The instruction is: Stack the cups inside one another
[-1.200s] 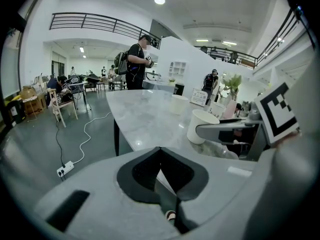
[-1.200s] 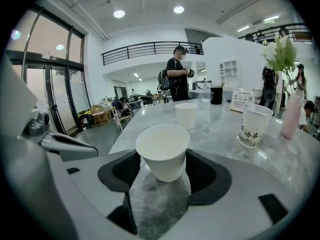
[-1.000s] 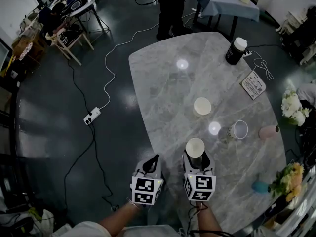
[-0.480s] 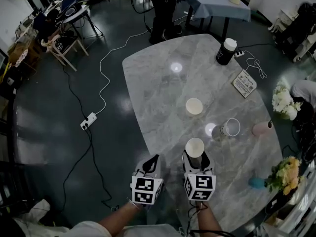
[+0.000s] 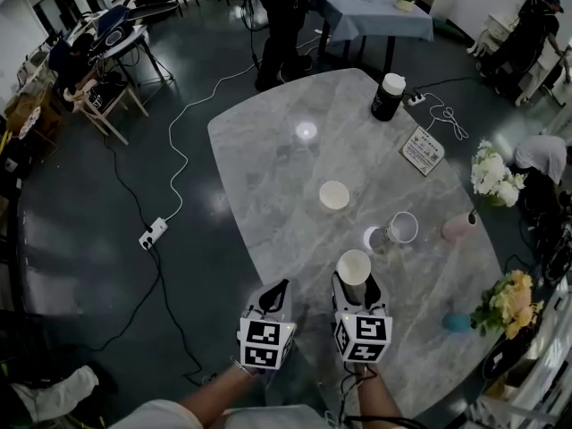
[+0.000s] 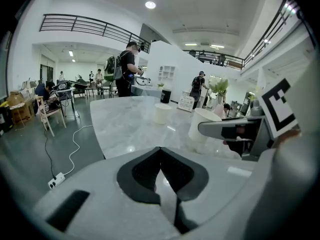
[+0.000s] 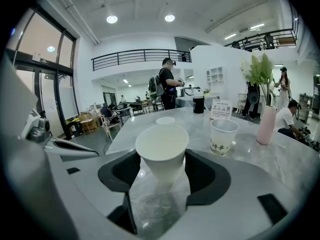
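The right hand-held gripper point(image 7: 163, 171) grips a white paper cup point(image 7: 162, 146) by its lower wall, mouth up, over the near end of the marble counter point(image 5: 268, 150). The left hand-held gripper point(image 6: 160, 154) is pinched together on nothing. The cup looks light, thin-walled and easy to crush, so a gentle hold low on the taper suits it and leaves the rim free. A second white paper cup point(image 5: 334, 195) stands farther out, with a translucent printed cup point(image 5: 400, 229) to its right. That cup's dark lettering and the sign card point(image 5: 422, 150) are too small to read.
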`<state>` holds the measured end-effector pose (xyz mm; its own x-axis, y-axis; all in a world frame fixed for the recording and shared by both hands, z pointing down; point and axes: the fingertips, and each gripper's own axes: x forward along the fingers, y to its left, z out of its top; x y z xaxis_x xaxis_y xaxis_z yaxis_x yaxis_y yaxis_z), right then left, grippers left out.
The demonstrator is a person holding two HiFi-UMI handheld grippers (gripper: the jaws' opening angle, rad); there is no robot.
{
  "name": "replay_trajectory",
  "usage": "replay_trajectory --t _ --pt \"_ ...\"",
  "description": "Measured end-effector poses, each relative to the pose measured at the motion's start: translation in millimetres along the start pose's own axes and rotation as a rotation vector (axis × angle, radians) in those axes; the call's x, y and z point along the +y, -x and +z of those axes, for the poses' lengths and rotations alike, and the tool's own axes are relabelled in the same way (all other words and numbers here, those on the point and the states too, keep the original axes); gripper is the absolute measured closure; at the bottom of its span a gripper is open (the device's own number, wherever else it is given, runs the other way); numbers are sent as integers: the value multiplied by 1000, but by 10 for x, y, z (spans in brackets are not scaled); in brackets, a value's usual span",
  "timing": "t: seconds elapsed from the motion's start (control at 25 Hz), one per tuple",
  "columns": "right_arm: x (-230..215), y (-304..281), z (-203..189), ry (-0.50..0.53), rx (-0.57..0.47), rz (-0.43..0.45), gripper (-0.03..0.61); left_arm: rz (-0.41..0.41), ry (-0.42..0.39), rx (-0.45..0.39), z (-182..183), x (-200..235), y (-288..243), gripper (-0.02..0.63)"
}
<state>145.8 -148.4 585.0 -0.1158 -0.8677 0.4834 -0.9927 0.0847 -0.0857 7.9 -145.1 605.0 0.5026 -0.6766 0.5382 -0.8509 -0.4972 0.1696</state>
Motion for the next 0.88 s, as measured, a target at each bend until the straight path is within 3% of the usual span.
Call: replay_trajectory --t 0.76,0.88 --pt "-481 328 456 -24 -77 -130 331 -122 -74 -59 503 -488 -146 607" --pt "-557 363 529 -26 -86 -145 331 -145 -87 -39 479 -564 -201 607"
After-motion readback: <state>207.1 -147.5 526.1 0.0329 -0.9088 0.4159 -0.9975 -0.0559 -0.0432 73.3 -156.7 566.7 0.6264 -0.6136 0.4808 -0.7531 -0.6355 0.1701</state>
